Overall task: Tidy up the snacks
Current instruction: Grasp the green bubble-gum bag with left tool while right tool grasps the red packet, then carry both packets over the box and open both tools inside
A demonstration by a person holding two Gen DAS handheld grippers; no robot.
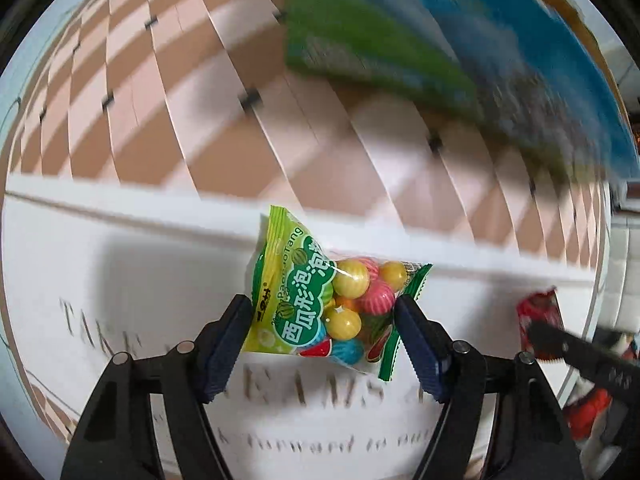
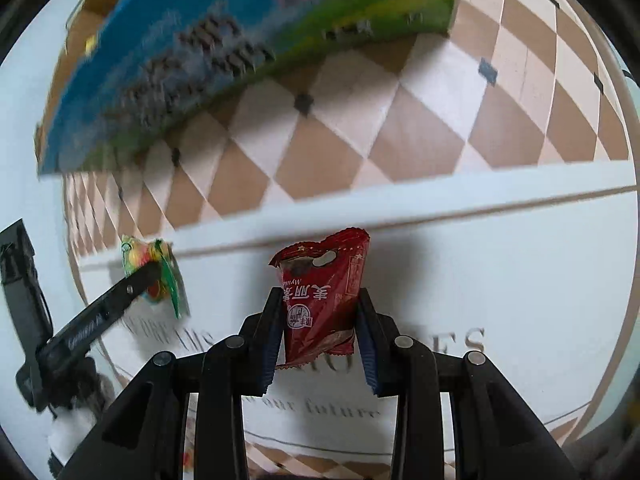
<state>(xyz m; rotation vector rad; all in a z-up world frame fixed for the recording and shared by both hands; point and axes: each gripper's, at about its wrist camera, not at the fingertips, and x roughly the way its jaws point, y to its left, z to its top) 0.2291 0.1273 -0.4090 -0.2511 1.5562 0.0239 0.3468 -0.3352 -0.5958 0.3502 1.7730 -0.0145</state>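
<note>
Left wrist view: left gripper [image 1: 324,320] points down over a white box [image 1: 120,280] with grey lettering on its top. The jaws clamp a green gumball packet [image 1: 316,304]; both blue pads press its two sides. The packet is sharp while everything behind it is smeared. It hangs over the box's far edge. Beyond that edge is a brown-and-white checkered desk cloth [image 1: 160,100]. A colourful carton [image 1: 460,48], green and blue, sits on the cloth at upper right, heavily blurred. At the right edge, the right gripper [image 1: 538,330] comes in with a red wrapper [image 1: 536,312] at its tip.

Right wrist view: right gripper [image 2: 320,328] jaws closed on the red wrapper [image 2: 320,300], a snack packet with white print, upright between the pads, its top edge near the box's [image 2: 520,280] far rim. The left gripper [image 2: 156,276] is at far left, with the green packet [image 2: 158,274] in its tip, close to the box edge. The carton [image 2: 200,60] is upper left on the checkered cloth [image 2: 400,140], open top partly showing, too blurred to read any print.
</note>
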